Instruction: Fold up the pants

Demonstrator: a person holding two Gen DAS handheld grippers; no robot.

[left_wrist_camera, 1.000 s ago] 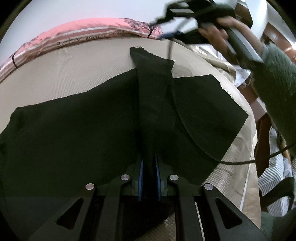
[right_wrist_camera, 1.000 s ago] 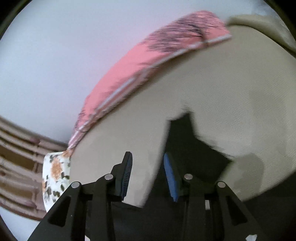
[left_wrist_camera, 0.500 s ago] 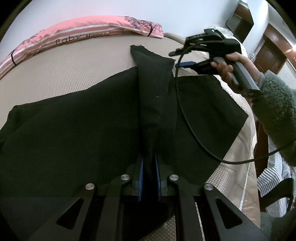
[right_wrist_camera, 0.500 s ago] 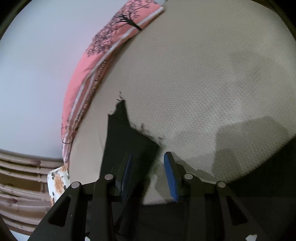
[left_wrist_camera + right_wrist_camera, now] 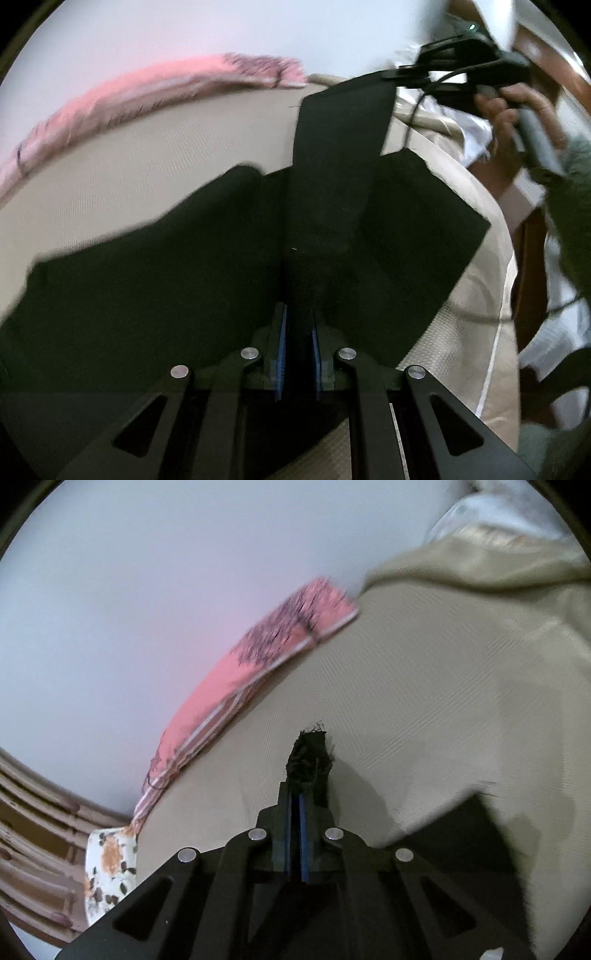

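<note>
While my left gripper [image 5: 298, 354] is pinching a fold of the black pants [image 5: 155, 291] spread on the bed [image 5: 147, 162], its view alone is showing my right hand [image 5: 517, 107] lifting one leg end. Only the right view is showing my right gripper [image 5: 297, 834], fingers having just closed, gripping the frayed hem [image 5: 308, 753]. Half a second ago that leg was lying flat; now it is rising toward the pink pillow [image 5: 258, 672].
</note>
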